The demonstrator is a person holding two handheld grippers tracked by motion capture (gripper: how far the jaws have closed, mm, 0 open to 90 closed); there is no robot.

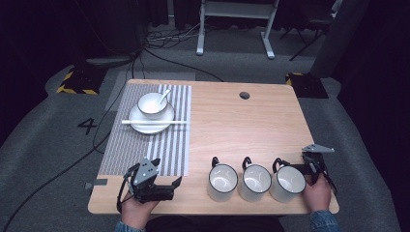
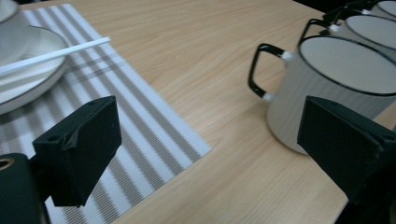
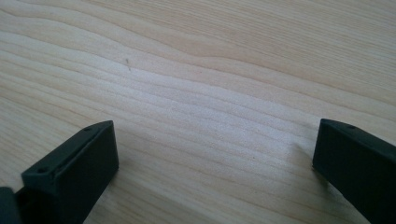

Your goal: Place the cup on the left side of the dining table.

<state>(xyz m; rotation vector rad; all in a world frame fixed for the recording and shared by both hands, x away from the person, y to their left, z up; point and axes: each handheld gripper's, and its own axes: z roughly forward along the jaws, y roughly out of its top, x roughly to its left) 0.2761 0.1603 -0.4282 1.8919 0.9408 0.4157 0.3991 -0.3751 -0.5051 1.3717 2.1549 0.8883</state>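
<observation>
- Left gripper [image 1: 164, 186]: near table's front edge, jaws spread wide, nothing between them, aimed toward the mug row. In the left gripper view the nearest mug [image 2: 336, 84] sits just ahead, handle pointing toward the placemat [image 2: 140, 135].
- Right gripper [image 1: 309, 164]: just right of the right mug [image 1: 287, 183], near its handle side; its own view shows jaws wide apart over bare table [image 3: 210, 93], holding nothing.
- Mugs: three white, black-rimmed, upright, in a row along the front edge – left mug [image 1: 223, 181], middle mug [image 1: 255, 182], right one. Close together; can't tell if touching. All look empty.
- Step, my read: start of a pick, both grippers parked beside the mugs, no grasp yet.
- Next move calls for: closing on a rim or handle of an end mug; lift straight up, neighbours are tight.
- Around: striped placemat at left; on it a plate [image 1: 164, 123] with a bowl [image 1: 152, 105], spoon [image 1: 165, 95] in the bowl, chopsticks [image 1: 181, 122] lying across the plate.
- In the way: the middle mug crowds both ends; the place setting is well apart from the mugs.
</observation>
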